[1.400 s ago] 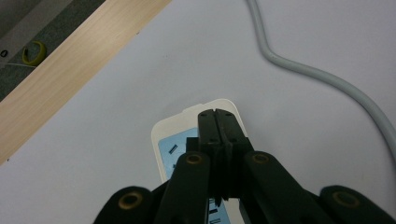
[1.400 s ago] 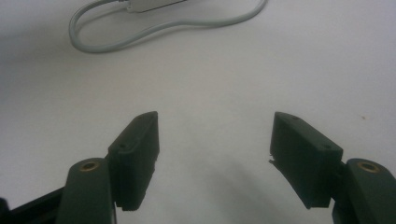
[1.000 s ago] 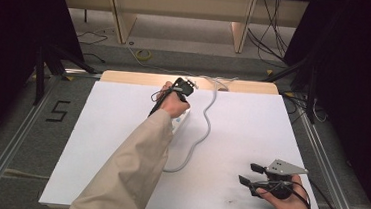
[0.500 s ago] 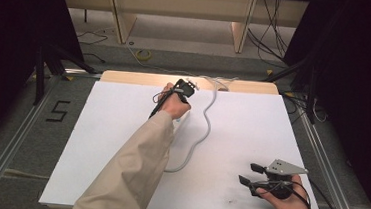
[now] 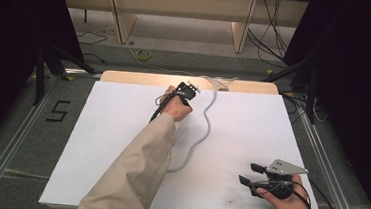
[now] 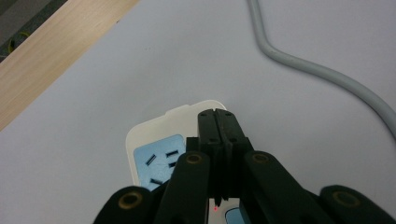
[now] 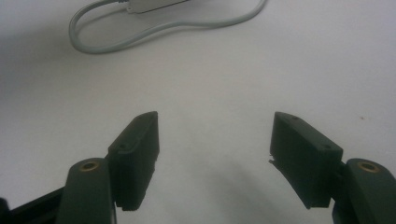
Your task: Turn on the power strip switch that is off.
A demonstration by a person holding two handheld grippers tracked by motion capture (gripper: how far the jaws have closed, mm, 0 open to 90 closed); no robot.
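A white power strip [image 6: 154, 140] with pale blue socket faces lies on the white table, and a small red light [image 6: 215, 208] glows on it. My left gripper [image 6: 217, 116] is shut, with nothing between its jaws, and its tips are over the strip's end. Whether they touch it I cannot tell. In the high view a hand holds this left gripper [image 5: 186, 89] near the far middle of the table. The strip's grey cable [image 5: 206, 123] snakes toward the front. My right gripper [image 5: 249, 173] rests open at the front right, and the same right gripper [image 7: 215, 140] holds nothing.
A bare wooden strip [image 5: 245, 86] runs along the table's far edge. The cable loops [image 7: 140, 32] across the middle of the white table [image 5: 110, 143]. Metal rails [image 5: 319, 160] flank the table, and dark curtains stand on both sides.
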